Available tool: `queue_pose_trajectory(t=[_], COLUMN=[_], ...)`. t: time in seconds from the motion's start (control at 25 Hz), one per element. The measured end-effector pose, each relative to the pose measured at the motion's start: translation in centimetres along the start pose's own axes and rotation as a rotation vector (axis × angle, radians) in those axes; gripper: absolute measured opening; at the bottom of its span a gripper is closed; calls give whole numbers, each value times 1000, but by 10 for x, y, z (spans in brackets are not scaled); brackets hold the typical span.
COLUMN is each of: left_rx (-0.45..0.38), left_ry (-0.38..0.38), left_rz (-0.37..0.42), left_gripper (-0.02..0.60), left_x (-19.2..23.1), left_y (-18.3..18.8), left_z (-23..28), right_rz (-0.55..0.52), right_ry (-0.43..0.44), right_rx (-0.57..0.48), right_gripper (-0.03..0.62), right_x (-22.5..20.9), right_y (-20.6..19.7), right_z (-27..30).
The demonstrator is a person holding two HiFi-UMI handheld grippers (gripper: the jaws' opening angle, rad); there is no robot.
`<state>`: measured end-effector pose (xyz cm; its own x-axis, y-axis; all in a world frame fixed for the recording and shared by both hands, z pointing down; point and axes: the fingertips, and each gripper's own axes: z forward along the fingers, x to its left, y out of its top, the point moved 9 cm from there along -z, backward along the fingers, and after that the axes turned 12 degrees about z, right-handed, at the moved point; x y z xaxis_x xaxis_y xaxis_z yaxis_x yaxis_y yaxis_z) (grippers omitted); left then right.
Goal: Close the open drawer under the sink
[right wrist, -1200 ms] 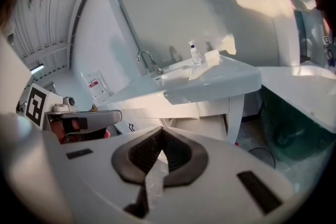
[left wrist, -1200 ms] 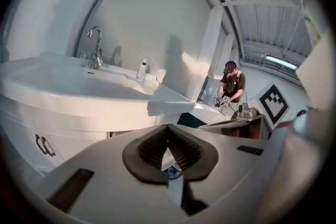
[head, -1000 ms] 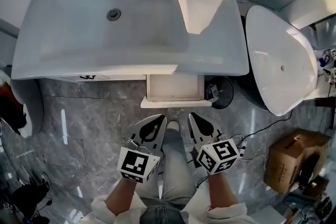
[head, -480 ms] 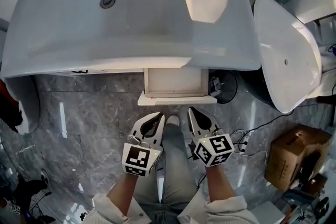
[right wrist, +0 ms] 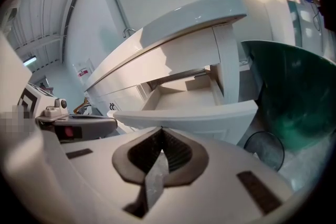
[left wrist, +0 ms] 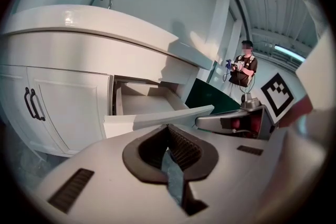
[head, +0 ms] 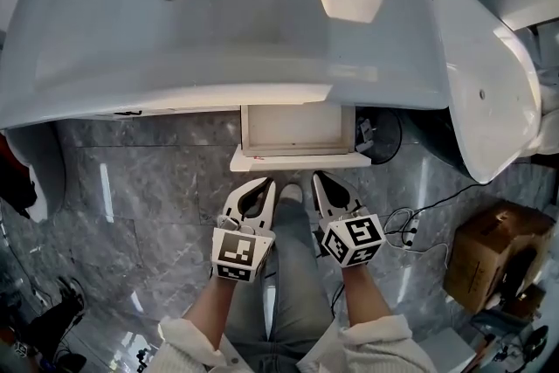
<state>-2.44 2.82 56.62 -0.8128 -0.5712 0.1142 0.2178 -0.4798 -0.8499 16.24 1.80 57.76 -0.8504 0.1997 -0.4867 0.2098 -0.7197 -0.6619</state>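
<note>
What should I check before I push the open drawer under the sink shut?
1. Drawer is pulled out, with its front facing the grippers: ok.
2. Nothing sticks out of the drawer: ok, it looks empty.
3. Left gripper is shut and empty: ok.
4. Right gripper is shut and empty: ok.
5. Grippers touch the drawer front: not ok, the head view shows a gap.

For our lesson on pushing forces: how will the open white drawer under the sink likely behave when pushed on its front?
The drawer looks empty, so probably light and easy-sliding. Its flat front looks rigid, unlikely to flex. It is wide, so a one-sided push might skew it.
</note>
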Motion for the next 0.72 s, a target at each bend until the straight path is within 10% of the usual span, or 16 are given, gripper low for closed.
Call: queue_pose_trajectory(t=[0.72], left_rx=[15], left_ry=[-5], left_rz=[57], left_gripper=[15], left_x=[8], left_y=[-5], left_z=[20], right_rz=[-11], right_ry=[-65], right_rx=[-45], right_gripper=[9], right_x=[-2], right_y=[-6], right_z=[15])
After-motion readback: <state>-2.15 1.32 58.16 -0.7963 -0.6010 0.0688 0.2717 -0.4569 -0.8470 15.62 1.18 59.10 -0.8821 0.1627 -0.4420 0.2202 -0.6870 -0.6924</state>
